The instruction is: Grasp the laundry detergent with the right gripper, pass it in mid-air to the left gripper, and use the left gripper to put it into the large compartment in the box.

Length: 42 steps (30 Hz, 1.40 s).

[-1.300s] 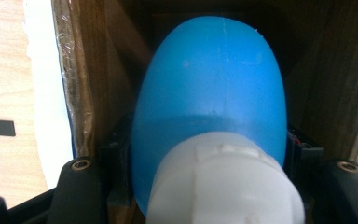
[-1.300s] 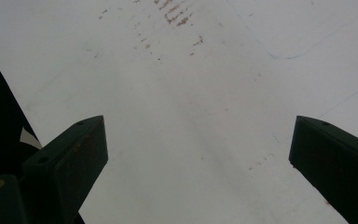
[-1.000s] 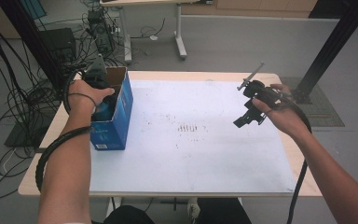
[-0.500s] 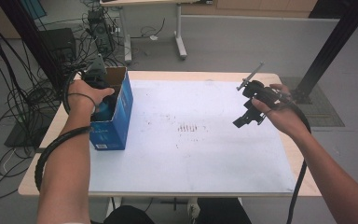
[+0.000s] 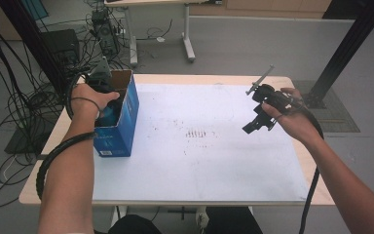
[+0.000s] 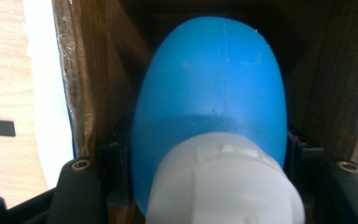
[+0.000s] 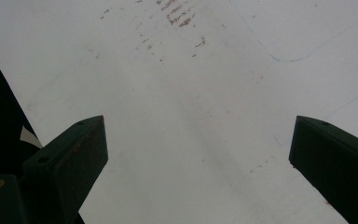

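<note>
In the left gripper view a blue bottle (image 6: 209, 79) with a white cap (image 6: 223, 182) runs lengthwise up the frame, cap end at the bottom nearest the camera and rounded blue body pointing away into a brown cardboard interior. Its body is smooth, matte and egg-shaped, with a faint seam down the middle; the cap is ribbed and chunky. The left claw (image 6: 209, 158) is clamped narrowly on the bottle, one black jaw at each side of the body just above the cap. In the high view, at the left of the frame, this bottle sits inside an open-topped blue box (image 5: 121, 131) standing on the tabletop (image 5: 199, 165), with the left hand (image 5: 90, 100) reaching into it from above. At the right of that frame the right claw (image 5: 250, 129) hangs above the white tabletop sheet, tilted down toward the middle; in the right gripper view its jaws stand wide apart with nothing between them.
</note>
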Tool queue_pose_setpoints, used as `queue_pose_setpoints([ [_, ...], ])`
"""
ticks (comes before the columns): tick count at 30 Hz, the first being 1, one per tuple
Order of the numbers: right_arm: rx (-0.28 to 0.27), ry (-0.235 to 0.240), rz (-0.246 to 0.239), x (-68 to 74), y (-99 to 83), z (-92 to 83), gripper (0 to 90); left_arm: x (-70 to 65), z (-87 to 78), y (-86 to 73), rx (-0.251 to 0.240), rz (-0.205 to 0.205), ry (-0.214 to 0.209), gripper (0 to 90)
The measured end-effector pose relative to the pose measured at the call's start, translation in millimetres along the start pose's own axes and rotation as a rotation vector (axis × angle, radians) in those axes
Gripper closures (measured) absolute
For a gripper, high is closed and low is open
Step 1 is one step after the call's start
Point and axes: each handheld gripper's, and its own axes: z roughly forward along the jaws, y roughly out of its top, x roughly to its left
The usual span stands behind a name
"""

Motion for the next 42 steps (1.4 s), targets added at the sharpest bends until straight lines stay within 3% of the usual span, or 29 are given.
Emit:
queue_pose_setpoints([
  [21, -0.001, 0.001, -0.001, -1.3, -1.8, -1.9, 4.4, -2.2, -1.1, -0.3, -0.004, 0.002, 0.014, 34.5],
  [27, -0.006, 0.001, 0.000, -1.5, -1.6, -3.2, 4.4, -3.5, -9.6, -0.8, -0.019, 0.009, 0.023, 32.9],
  [32, -0.008, -0.001, -0.004, -1.0, -1.2, -4.5, 4.4, -5.6, -18.0, -2.1, -0.024, 0.019, 0.060, 30.5],
  [42, -0.014, 0.000, -0.010, 1.7, 0.8, -6.5, 4.4, -7.7, -36.3, -9.6, -0.034, 0.029, 0.069, 29.6],
])
